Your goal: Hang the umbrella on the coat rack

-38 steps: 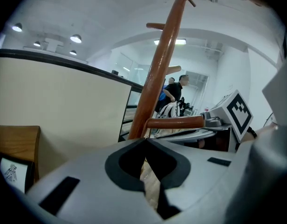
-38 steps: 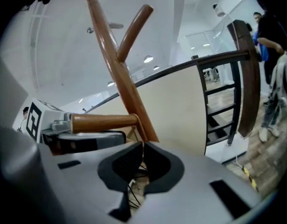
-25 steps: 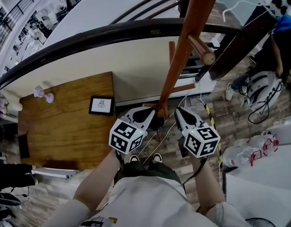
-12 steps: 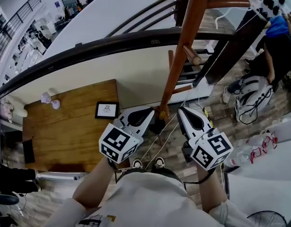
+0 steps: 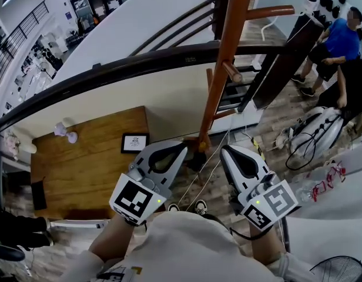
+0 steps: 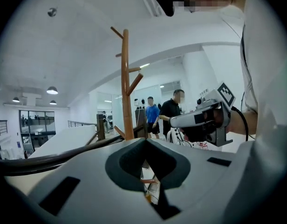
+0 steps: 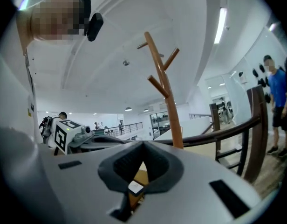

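Note:
No umbrella shows in any view. The wooden coat rack (image 5: 223,63) rises just ahead of me, its pole brown with short slanted pegs (image 5: 231,71); it also stands in the left gripper view (image 6: 125,87) and the right gripper view (image 7: 165,85). My left gripper (image 5: 180,150) and right gripper (image 5: 225,153) are held side by side near the rack's foot, tips pointing at it, a little apart from the pole. In both gripper views the jaws meet at their tips, left (image 6: 145,143) and right (image 7: 142,146), with nothing held.
A dark curved handrail (image 5: 110,69) runs behind the rack. Below it lies a wooden table (image 5: 81,163) with a small framed picture (image 5: 134,141). Two people (image 5: 339,37) stand at the right, near a white-and-black bundle (image 5: 313,131) on the floor.
Both grippers have come back toward my body and lower in the head view, and stand slightly farther apart. The rack has not moved.

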